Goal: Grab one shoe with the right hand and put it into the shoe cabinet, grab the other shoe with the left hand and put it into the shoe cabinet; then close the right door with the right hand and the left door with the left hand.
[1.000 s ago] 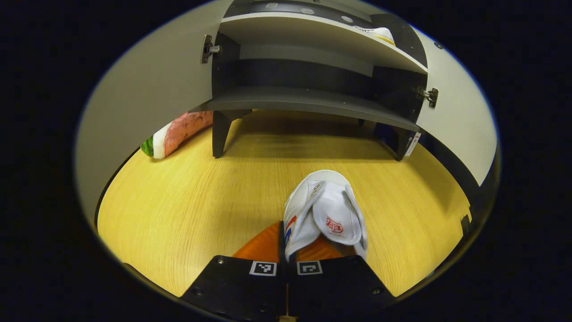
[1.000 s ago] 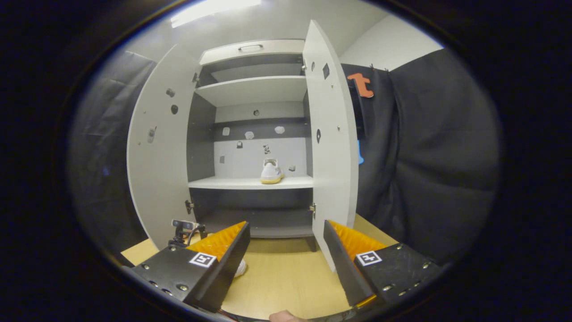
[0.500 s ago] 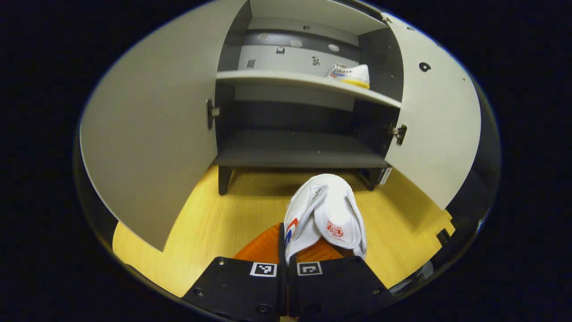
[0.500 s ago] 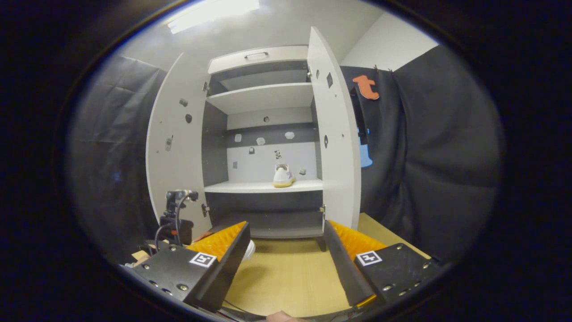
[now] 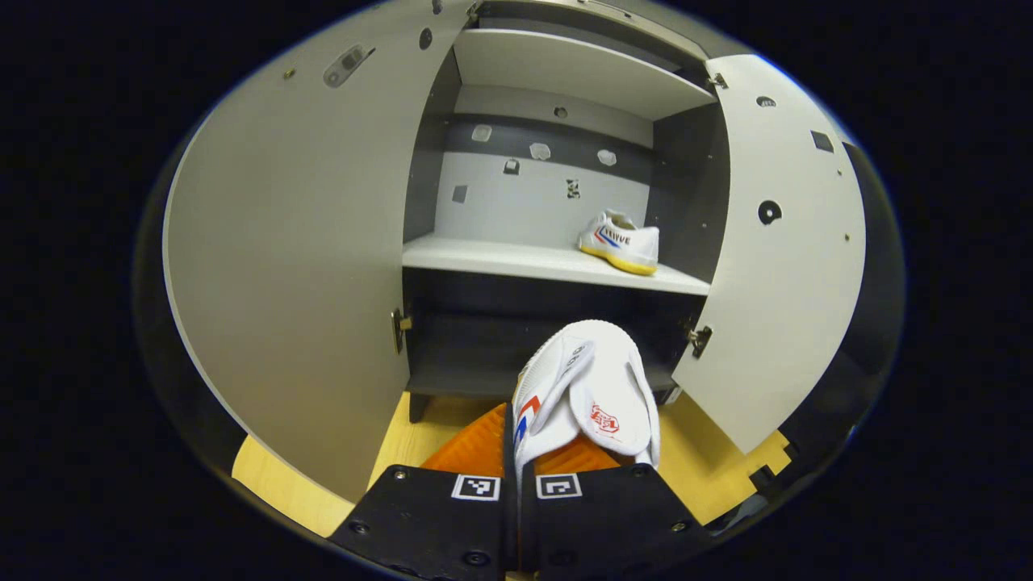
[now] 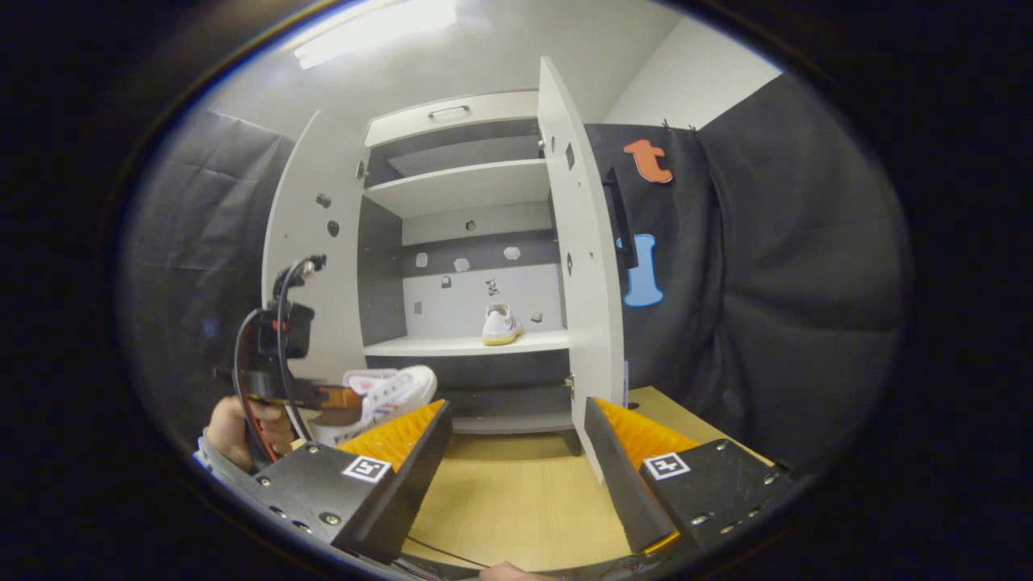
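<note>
My left gripper (image 5: pixel 516 440) is shut on the heel of a white shoe (image 5: pixel 589 387) with red and blue stripes, held up in the air before the open shoe cabinet (image 5: pixel 549 262). In the right gripper view the same shoe (image 6: pixel 383 391) hangs in the left gripper (image 6: pixel 335 397), held by a hand (image 6: pixel 234 428) at the left. A second white shoe (image 5: pixel 620 240) with a yellow sole stands at the right end of the middle shelf (image 6: pixel 468 345); it also shows small as the shelved shoe (image 6: pixel 500 324). My right gripper (image 6: pixel 516 440) is open with nothing between its fingers, well back from the cabinet.
Both cabinet doors stand wide open: the left door (image 5: pixel 299 242) and the right door (image 5: pixel 783 258). In the right gripper view the right door (image 6: pixel 585 323) is edge-on just ahead. The cabinet stands on a wooden tabletop (image 6: pixel 516 500). Black cloth walls (image 6: pixel 767 282) surround the booth.
My left gripper has risen with the shoe from the tabletop up toward the middle shelf. The left hand and shoe have come into the right gripper view; the right gripper stayed open and drifted slightly.
</note>
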The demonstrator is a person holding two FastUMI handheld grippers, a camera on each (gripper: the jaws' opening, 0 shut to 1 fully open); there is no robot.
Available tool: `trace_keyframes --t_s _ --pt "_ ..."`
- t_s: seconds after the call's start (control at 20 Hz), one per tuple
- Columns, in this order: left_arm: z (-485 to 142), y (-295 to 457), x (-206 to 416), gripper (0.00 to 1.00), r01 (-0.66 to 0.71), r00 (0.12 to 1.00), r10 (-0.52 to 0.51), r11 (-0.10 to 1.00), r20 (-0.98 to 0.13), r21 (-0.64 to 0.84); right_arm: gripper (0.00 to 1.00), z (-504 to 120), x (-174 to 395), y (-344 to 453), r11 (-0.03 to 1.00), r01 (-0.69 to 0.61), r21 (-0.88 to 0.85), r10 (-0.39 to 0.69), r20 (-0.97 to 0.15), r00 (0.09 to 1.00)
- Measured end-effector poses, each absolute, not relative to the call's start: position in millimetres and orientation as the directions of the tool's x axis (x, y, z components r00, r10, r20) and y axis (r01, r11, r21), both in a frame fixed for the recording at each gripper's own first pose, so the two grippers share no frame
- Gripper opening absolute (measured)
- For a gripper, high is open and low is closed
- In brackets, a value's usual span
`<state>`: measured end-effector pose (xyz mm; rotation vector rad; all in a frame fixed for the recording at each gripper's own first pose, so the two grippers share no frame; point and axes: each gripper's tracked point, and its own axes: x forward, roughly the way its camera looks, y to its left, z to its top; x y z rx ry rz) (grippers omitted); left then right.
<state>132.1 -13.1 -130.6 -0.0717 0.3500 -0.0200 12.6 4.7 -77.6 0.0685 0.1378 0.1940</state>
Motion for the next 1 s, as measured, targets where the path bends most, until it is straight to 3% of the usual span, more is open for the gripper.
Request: trace_keyframes --t_s 0.5,1.0 --pt "-25.9 12.7 208.7 0.02 -0.062 0.963 0.038 0.995 -0.266 -0.083 0.99 -87.0 9.4 6.7 0.974 -0.204 0.102 0.217 -0.134 0.967" --pt "-19.2 11.2 347.5 0.02 -0.180 0.927 0.121 0.974 -0.354 -0.140 0.99 -105.1 12.4 32.5 0.966 -0.250 0.069 0.259 -0.167 0.951"
